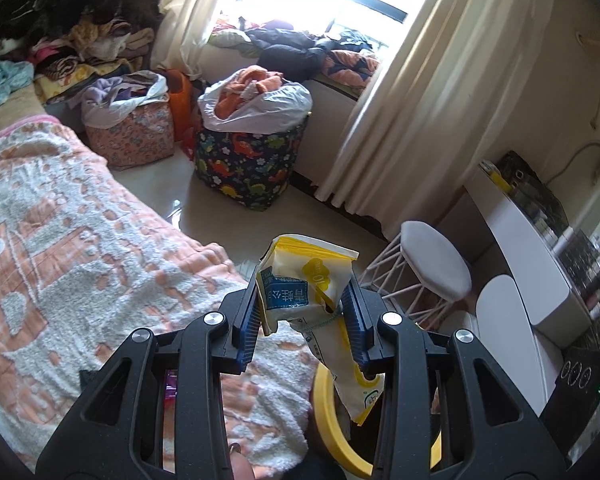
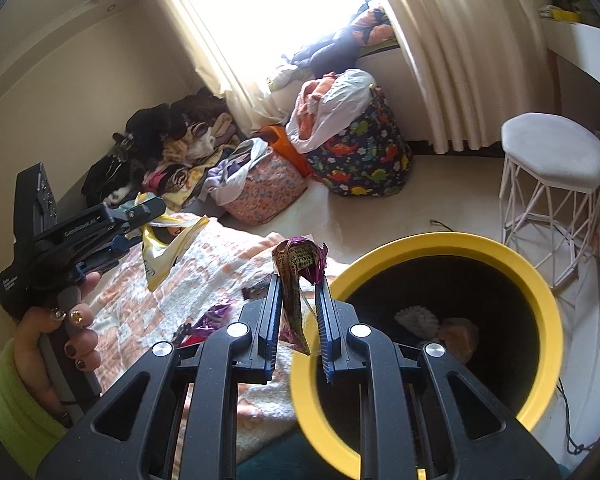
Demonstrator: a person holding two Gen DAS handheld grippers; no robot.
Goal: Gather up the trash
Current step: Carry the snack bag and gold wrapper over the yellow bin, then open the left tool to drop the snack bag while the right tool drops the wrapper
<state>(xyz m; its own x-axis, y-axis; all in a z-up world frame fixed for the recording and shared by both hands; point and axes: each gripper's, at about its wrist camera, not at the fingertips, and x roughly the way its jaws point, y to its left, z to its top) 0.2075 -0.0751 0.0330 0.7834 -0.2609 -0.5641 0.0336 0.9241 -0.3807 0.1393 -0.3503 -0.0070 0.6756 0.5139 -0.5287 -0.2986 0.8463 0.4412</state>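
Left hand-held gripper point(image 1: 306, 304) clamped on yellow-white wrapper point(image 1: 308, 276), right hand-held gripper point(image 2: 298, 308) narrow, pinching purple foil wrapper point(image 2: 296, 268) beside yellow-rimmed bin point(image 2: 440, 240)

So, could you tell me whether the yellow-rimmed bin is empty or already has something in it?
Not empty: inside the yellow-rimmed bin, a white crumpled piece and a tan one lie at the bottom.

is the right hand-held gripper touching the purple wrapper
Touching. The right wrist view shows the right hand-held gripper with both blue pads pressed against the purple wrapper, pinching it above the yellow-rimmed bin.
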